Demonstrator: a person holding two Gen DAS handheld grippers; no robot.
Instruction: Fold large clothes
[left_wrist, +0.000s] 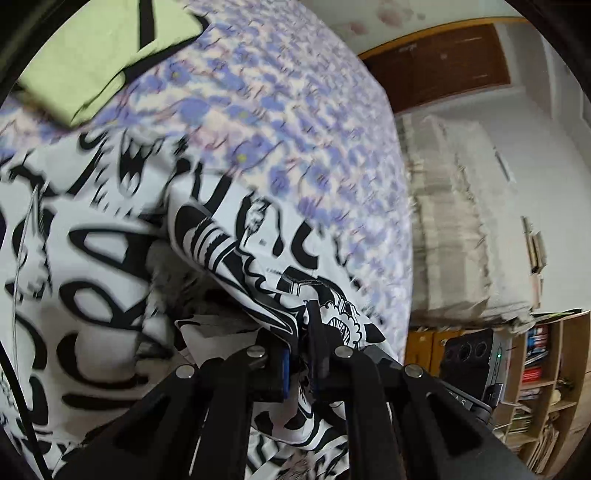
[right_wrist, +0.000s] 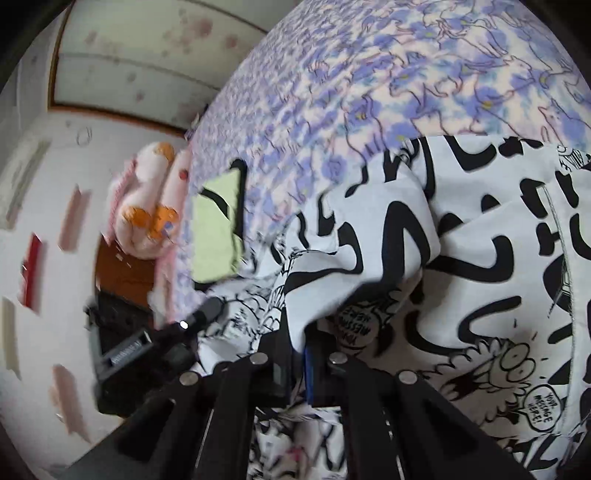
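A large white garment (left_wrist: 92, 236) with bold black cartoon print lies on a bed with a purple-flowered sheet (left_wrist: 288, 122). In the left wrist view my left gripper (left_wrist: 301, 332) is shut on a lifted fold of that garment, whose hem bunches between the black fingers. In the right wrist view the same garment (right_wrist: 480, 240) spreads to the right, and my right gripper (right_wrist: 297, 343) is shut on another raised edge of it. The cloth hides the fingertips of both grippers.
A folded pale green garment (left_wrist: 96, 59) with black trim lies on the sheet, also seen in the right wrist view as the green garment (right_wrist: 216, 229). Pink pillows (right_wrist: 147, 206) sit at the bed's end. A bookshelf (left_wrist: 543, 373) and a stacked pile (left_wrist: 461, 221) stand beyond the bed.
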